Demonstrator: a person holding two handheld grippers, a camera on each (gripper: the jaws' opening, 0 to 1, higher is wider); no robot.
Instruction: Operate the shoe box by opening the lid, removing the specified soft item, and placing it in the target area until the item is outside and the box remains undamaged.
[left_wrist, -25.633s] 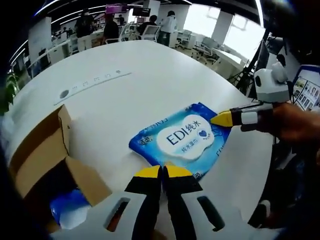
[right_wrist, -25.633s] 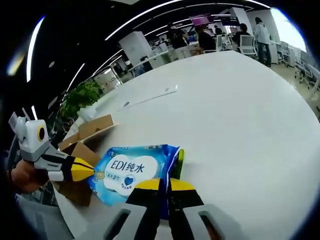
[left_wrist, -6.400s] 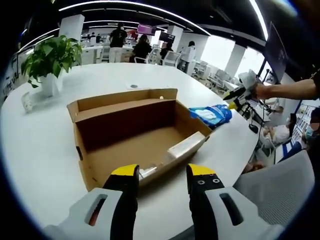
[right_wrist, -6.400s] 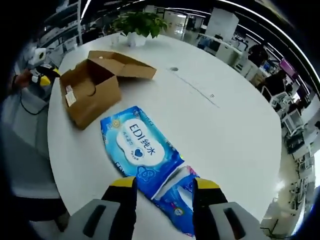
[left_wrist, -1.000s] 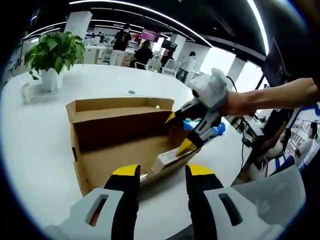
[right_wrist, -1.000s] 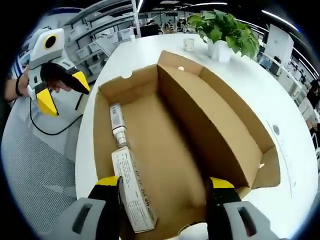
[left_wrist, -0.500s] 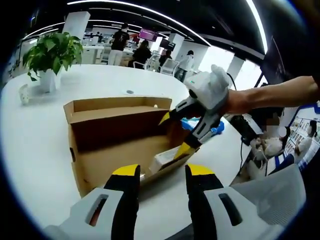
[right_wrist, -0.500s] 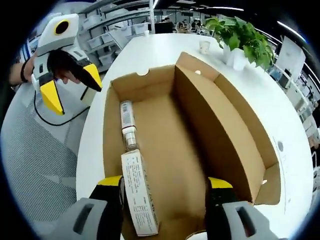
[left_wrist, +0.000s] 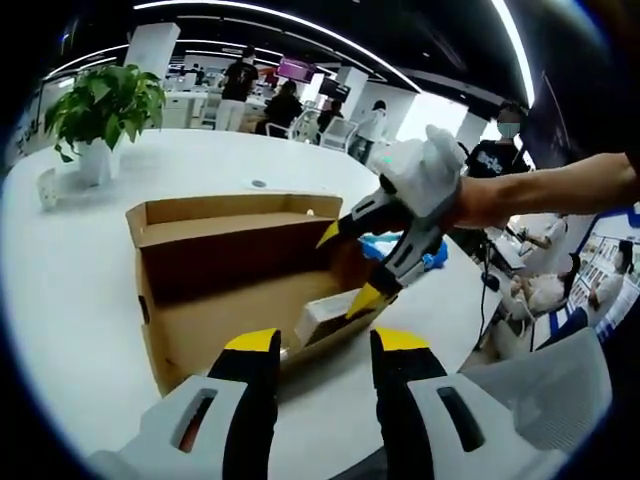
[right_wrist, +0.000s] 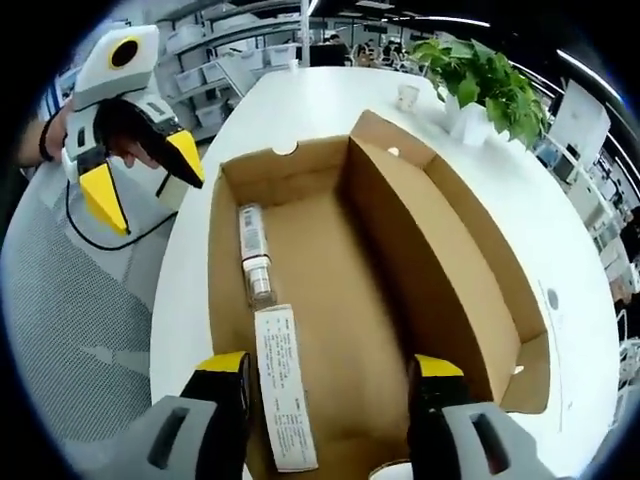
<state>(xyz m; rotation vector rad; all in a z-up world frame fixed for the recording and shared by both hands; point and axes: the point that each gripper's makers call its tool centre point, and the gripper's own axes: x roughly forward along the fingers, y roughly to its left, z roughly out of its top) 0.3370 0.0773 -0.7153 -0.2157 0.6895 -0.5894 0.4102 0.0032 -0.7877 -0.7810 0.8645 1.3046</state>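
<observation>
Two hand-held grippers here, both with jaws spread and pinching nothing. We've got the left hand-held gripper (left_wrist: 318, 345) hovering at the near edge of the shoe box (left_wrist: 215, 262), yellow-tipped black jaws on a pale grey body, and in the right gripper view it sits off past the worktop (right_wrist: 290, 100) edge as a white-and-yellow thing (right_wrist: 135, 175) in a hand. Our right hand-held gripper (right_wrist: 330, 370) looks down into the box; in the left gripper view it reaches in from the right (left_wrist: 352, 268), one tip over the box rim and one down inside near the end wall. Box is plain brown corrugated cardboard, rectangular, lid folded back along one long side. Inside we see a long flat white label strip (right_wrist: 283, 400) with small print lying on the floor, and just past it a small cylindrical bottle-like thing (right_wrist: 255, 255) lying along the side wall, too blurry to read. The soft item, a blue glossy wipes pack (left_wrist: 385, 247), sits outside the box on the smooth white round worktop, mostly hidden behind the right hand-held gripper. Leafy potted plant (left_wrist: 100, 110) in a white pot farther back.
</observation>
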